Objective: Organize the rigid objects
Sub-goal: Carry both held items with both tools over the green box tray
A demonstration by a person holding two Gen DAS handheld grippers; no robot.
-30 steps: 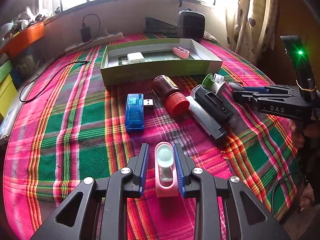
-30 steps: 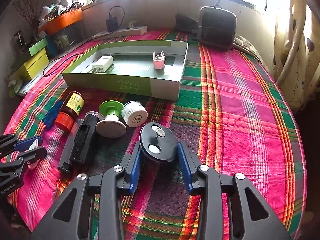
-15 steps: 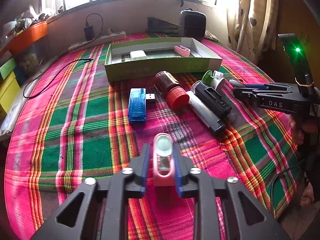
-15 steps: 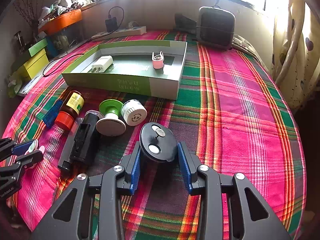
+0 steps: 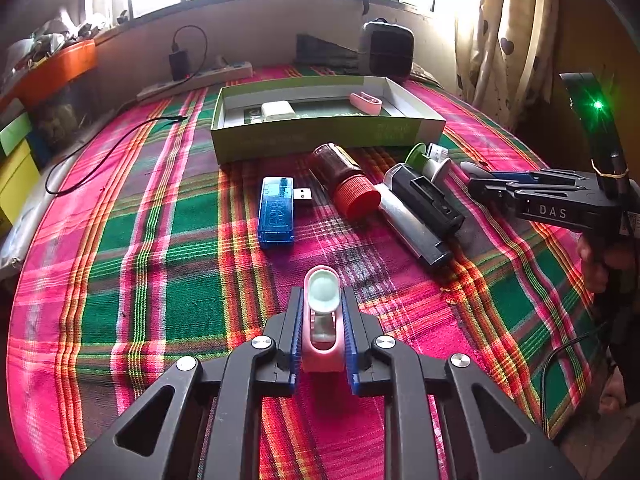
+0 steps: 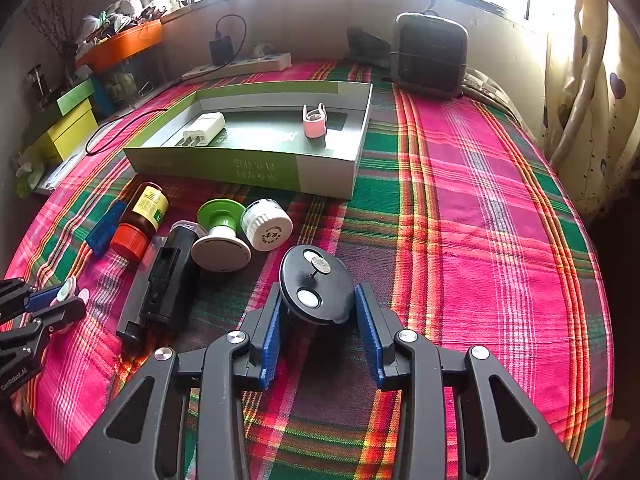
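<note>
My left gripper [image 5: 321, 312] is shut on a pink clip-shaped gadget [image 5: 322, 312] with a pale round end, held just above the plaid cloth. My right gripper [image 6: 316, 308] stands open around a black round object [image 6: 316, 284] on the cloth; small gaps show on both sides. The green open box [image 6: 256, 168] at the back holds a white charger [image 6: 204, 128] and a second pink clip [image 6: 314, 122]. Between lie a blue USB tester [image 5: 276, 210], a red-capped brown bottle [image 5: 344, 180], a black and silver device [image 5: 420, 212], a green and white spool [image 6: 220, 232] and a white cap [image 6: 266, 224].
A black heater [image 6: 430, 56], a power strip [image 6: 240, 66] with a plugged adapter and a black cable [image 5: 100, 148] sit at the back and left. Coloured boxes [image 6: 68, 120] stand at the left edge. Curtains [image 6: 592, 80] hang at the right.
My left gripper has closed on the pink gadget and lifted it slightly, moving a little nearer the box. My right gripper has stayed around the black round object.
</note>
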